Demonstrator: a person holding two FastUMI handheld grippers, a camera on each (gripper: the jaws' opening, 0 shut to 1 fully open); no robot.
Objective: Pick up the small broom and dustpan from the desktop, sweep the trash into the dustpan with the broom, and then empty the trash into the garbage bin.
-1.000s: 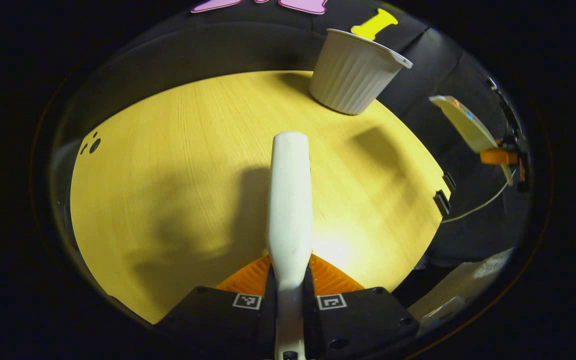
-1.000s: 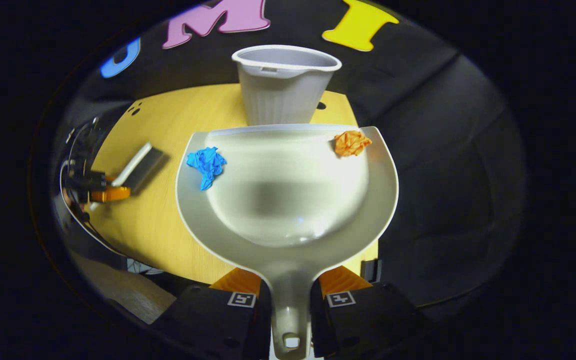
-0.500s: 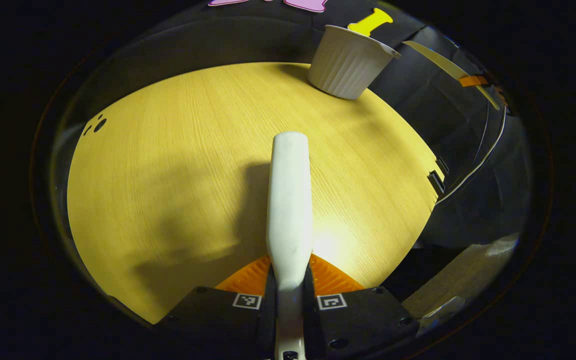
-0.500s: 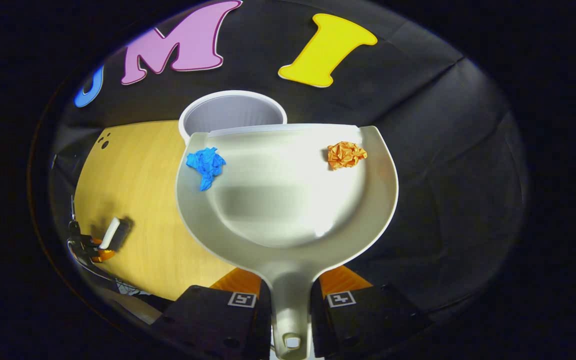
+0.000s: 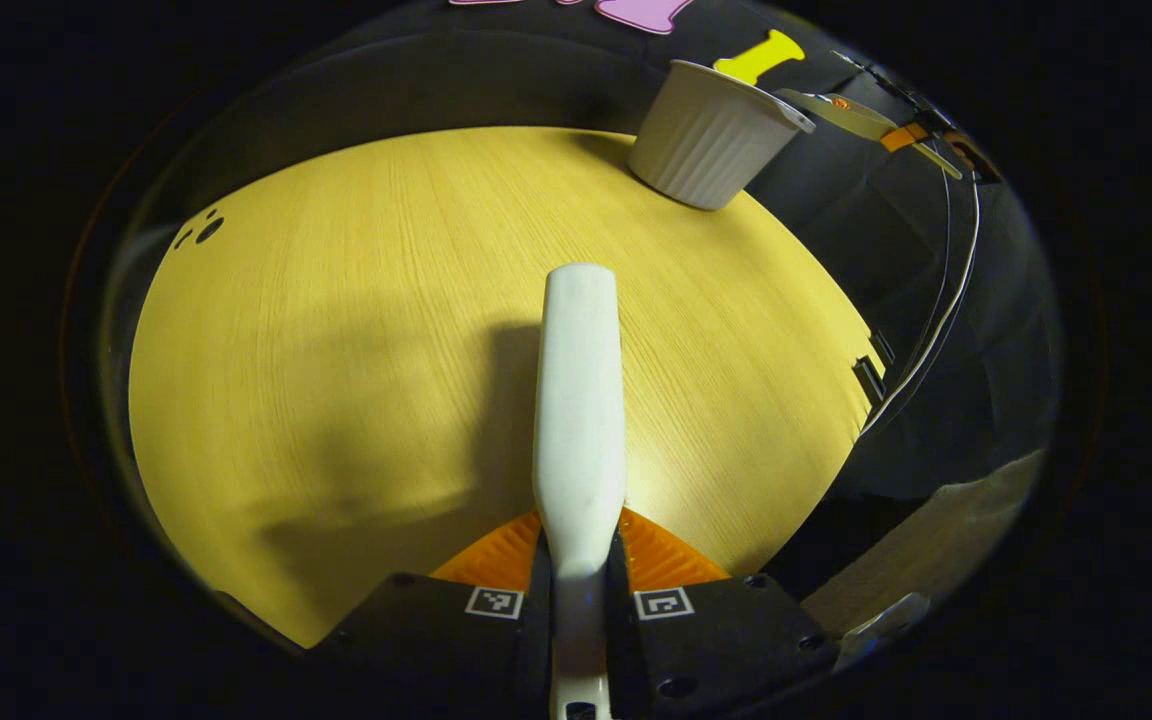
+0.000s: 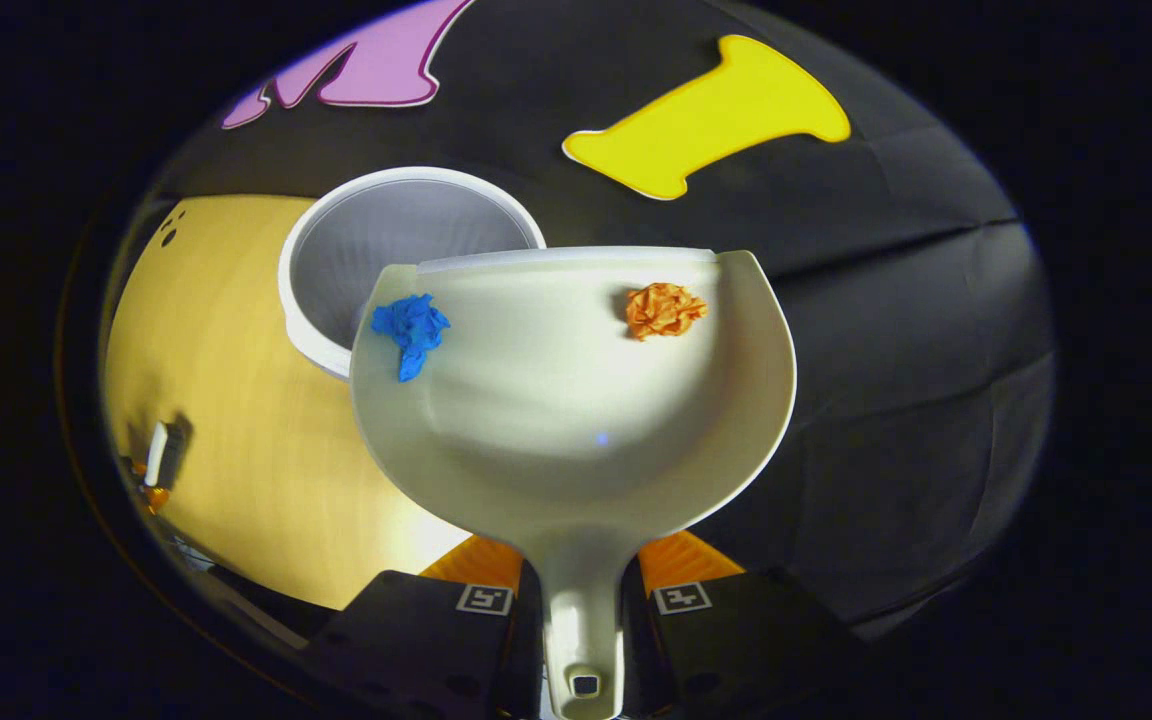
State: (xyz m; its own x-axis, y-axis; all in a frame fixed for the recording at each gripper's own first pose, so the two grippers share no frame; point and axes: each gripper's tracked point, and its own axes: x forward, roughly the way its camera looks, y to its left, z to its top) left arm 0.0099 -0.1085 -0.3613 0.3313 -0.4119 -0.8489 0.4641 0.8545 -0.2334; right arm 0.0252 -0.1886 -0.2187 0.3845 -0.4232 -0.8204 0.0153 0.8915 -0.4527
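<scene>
In the right gripper view my right gripper (image 6: 581, 575) is shut on the handle of the white dustpan (image 6: 576, 440), held up in the air. A crumpled blue paper ball (image 6: 409, 323) and an orange one (image 6: 665, 309) lie near the pan's front lip. The white ribbed garbage bin (image 6: 391, 235) stands open just beyond and left of the lip. In the left gripper view my left gripper (image 5: 579, 575) is shut on the white broom (image 5: 581, 400), which points over the yellow table (image 5: 336, 330). The bin (image 5: 711, 135) stands at the far right, with the dustpan (image 5: 841, 110) beside its rim.
Far off at the left of the right gripper view, the broom (image 6: 162, 452) and the left gripper holding it hang over the table (image 6: 236, 440). A white cable (image 5: 936, 320) runs down past the table's right edge. Black booth cloth rises behind the bin.
The right gripper has lifted the dustpan higher and closer to the bin, so the bin's opening now faces the camera. The orange ball slid slightly left. The left gripper and broom barely moved.
</scene>
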